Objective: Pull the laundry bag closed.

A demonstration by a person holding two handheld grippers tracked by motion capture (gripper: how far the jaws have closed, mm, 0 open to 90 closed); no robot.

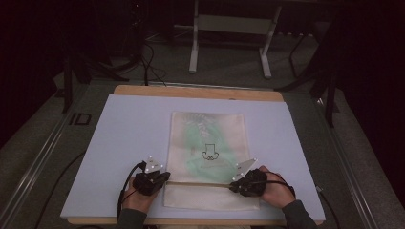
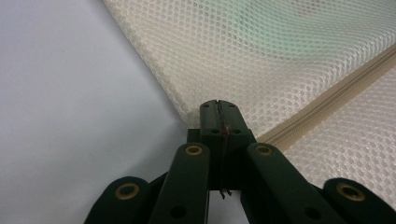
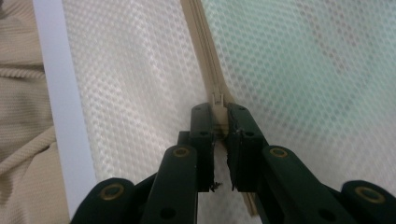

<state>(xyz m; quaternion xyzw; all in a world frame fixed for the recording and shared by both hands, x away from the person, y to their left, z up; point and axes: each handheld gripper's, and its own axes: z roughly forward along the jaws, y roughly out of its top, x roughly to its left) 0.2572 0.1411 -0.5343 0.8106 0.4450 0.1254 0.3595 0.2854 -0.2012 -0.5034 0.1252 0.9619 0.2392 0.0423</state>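
The bag point(image 1: 207, 148) edge is pinched by the left gripper point(image 2: 218, 108); the zip pull point(image 3: 217, 100) is clamped by the right gripper point(image 3: 219, 112). The pull should be drawn straight along the zip, the bag kept taut.

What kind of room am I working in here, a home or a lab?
Probably a lab or recording setup: a pale work board holds one mesh zip bag, cables trail over carpet, and a metal stand sits in the dark behind it.

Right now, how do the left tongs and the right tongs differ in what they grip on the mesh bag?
The left tongs are shut on the mesh bag at its edge, by the zipper's end; the right tongs are shut on the zipper pull. Left jaws meet flat; right jaws keep a slit. Both are black and lie low on the bag.
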